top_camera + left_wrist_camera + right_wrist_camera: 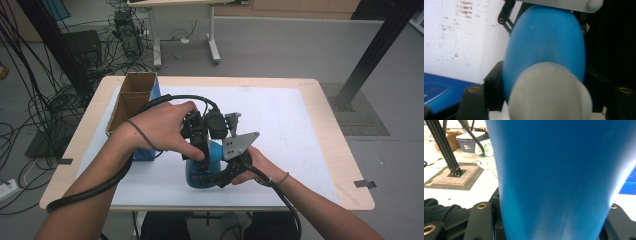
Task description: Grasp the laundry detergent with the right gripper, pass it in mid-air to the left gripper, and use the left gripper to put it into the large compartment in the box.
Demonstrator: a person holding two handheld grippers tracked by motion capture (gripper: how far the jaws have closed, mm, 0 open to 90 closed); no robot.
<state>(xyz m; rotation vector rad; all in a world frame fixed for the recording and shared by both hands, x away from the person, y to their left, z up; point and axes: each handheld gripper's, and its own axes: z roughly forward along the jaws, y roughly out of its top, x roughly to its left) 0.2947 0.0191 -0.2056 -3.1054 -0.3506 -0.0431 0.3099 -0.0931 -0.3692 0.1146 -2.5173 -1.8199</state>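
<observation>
Item: one smooth blue plastic bottle with a pale grey cap [202,172], located near the front middle of the white-topped counter [295,130] and held between your two tools. Your left tool [200,145] came down on it from above; in the left gripper view the grey cap [549,92] sat nearest the camera with the blue body [546,42] beyond it, and the black jaws stood close against both sides of the piece, clenched on the bottle at its cap end. Your right tool [227,172] gripped the same bottle from the near right side; in the right gripper view the blue wall [554,177] rose straight out from between its jaws, which were clamped on it. Whether the bottle's base touched the counter could not be told. Also present: an open brown cardboard box with blue sides [131,102], standing at the left of the counter, well apart from the bottle.
</observation>
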